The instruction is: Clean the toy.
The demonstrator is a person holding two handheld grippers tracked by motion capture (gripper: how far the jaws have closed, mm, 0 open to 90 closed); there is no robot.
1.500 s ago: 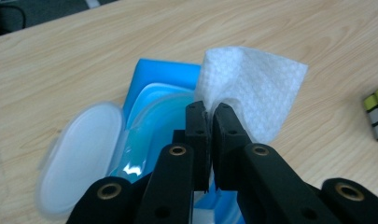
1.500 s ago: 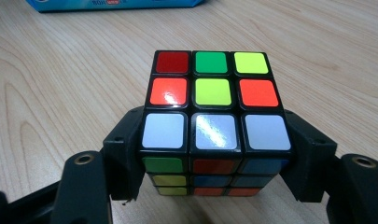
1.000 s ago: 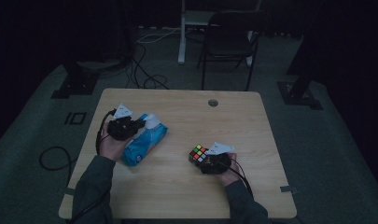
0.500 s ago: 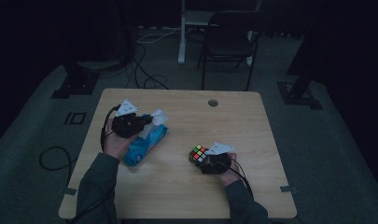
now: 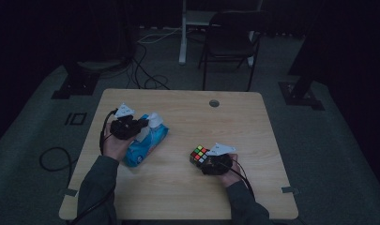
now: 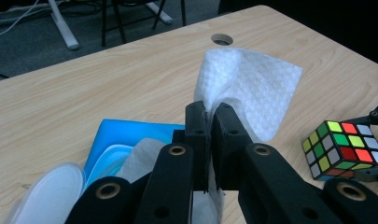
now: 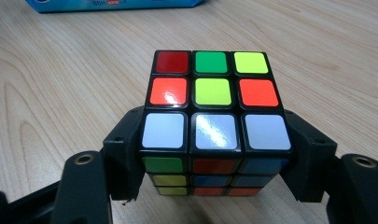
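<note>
A dim room is seen around a light wooden table (image 5: 187,187), with a dark chair (image 5: 230,42) and cables on the grey floor behind it. A round cable hole (image 5: 214,103) is cut into the far part of the tabletop.

On the left side of the table, a blue wipes pack (image 5: 145,144) is laid flat, its white lid (image 6: 51,196) flipped open, as the left gripper view shows. Just above the pack's far end, the left gripper (image 5: 141,124) is held in the person's left hand (image 5: 113,145). Its jaws are pressed together on a white wipe (image 6: 252,88), which is pinched between them and fans out beyond the tips; the lower part of the sheet is seen running back toward the pack's opening.

Well apart to the right, near the table's front edge, a colour cube (image 5: 199,154) is gripped by the right gripper (image 5: 202,159). In the right gripper view, the jaws are clamped against two opposite sides of the cube (image 7: 213,116), which is rested on the wood. A row of white squares is turned nearest the camera, with red, green and yellow ones behind.
</note>
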